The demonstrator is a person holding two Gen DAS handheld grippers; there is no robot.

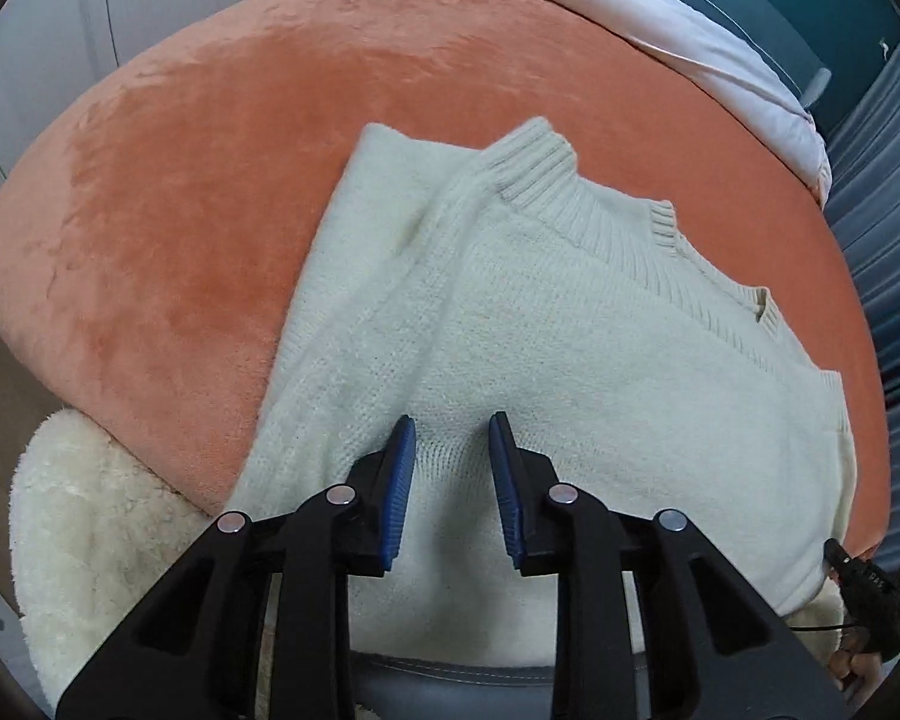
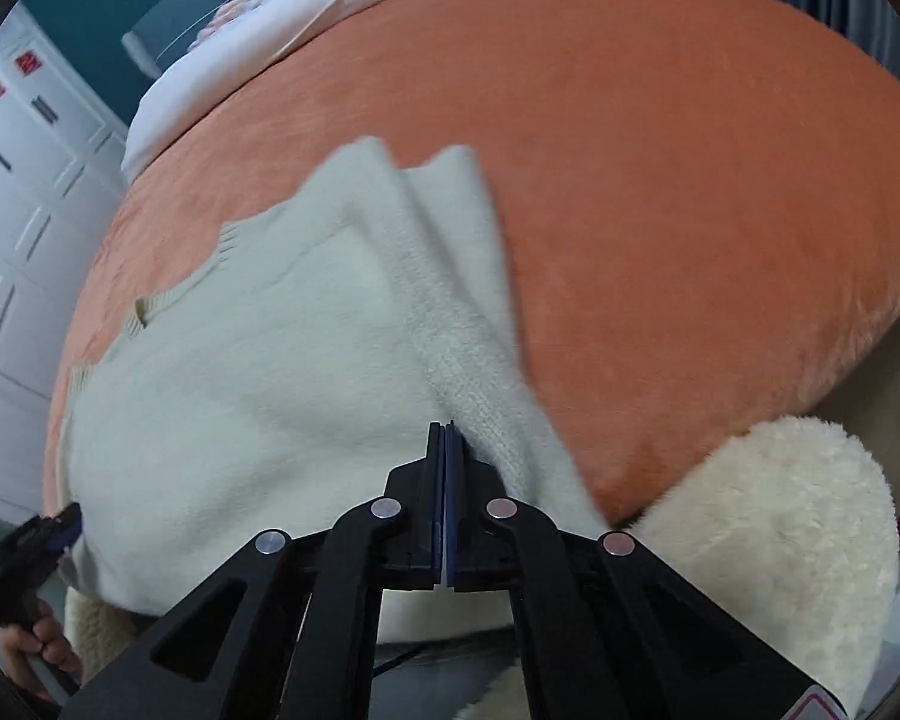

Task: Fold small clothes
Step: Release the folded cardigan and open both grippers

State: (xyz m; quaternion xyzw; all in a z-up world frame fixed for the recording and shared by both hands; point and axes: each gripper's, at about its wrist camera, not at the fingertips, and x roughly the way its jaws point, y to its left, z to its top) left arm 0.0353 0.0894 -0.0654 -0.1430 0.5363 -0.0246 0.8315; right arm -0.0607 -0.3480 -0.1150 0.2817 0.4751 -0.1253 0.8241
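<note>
— Cream knit is seen ahead of both claws: a sweater (image 1: pixel 570 324) is spread on an orange plush blanket (image 1: pixel 210 192). How is the left gripper (image 1: pixel 452 450) set?

— Its blue pads (image 1: pixel 399 480) are held well apart, and nothing is gripped between them. The sweater's body is spread just beyond and beneath the tips, and the ribbed neckline (image 1: pixel 660 240) is seen further ahead, to the right.

— And the right gripper (image 2: pixel 445 438)?

— Its jaws are pressed together. Whether a thin edge of knit is pinched there cannot be told. A folded-in sleeve (image 2: pixel 450 312) is laid straight ahead of the tips.

— Anything nearer?

— A fluffy cream fleece (image 2: pixel 780 528) is tucked under the blanket's edge, below and right of that claw.
</note>
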